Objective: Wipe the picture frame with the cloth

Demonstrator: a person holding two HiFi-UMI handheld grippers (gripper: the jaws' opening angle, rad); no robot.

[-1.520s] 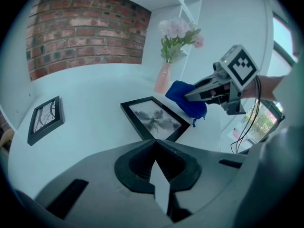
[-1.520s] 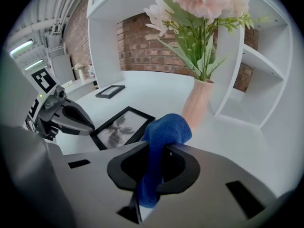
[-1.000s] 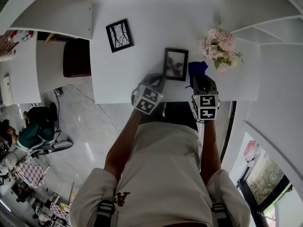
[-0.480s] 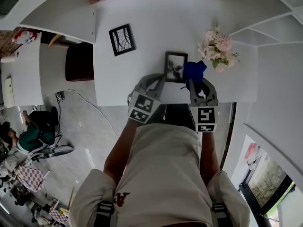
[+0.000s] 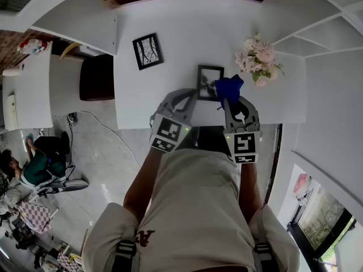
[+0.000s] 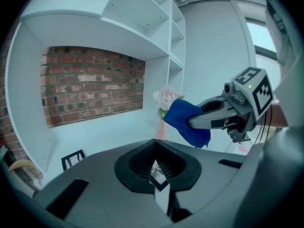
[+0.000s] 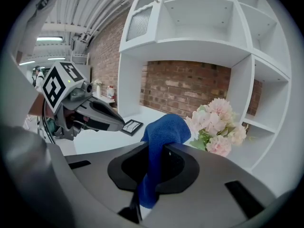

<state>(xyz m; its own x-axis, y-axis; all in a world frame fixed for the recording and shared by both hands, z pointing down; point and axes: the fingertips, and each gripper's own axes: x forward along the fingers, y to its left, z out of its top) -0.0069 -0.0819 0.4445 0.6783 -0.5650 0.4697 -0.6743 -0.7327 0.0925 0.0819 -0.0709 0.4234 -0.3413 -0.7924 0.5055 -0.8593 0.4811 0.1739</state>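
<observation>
Right gripper (image 7: 154, 167) clamped on cloth (image 7: 162, 126), left gripper (image 6: 159, 175) on corner of picture frame (image 5: 210, 81); its face only in head view.

Both forearms reach forward from the torso, roughly parallel, left forearm (image 5: 144, 174) bare, right forearm (image 5: 250, 181) bare. Each hand carries a gripper with its marker cube facing up toward the head camera.

Left gripper (image 5: 194, 97): jaws closed on the lower corner of the picture frame (image 5: 209, 82), seen edge-on between them in the left gripper view.

Right gripper (image 5: 228, 98): jaws clamped on the blue cloth (image 5: 228, 86), which bunches above the tips.

The gripper tips sit near each other, angled slightly inward.
</observation>
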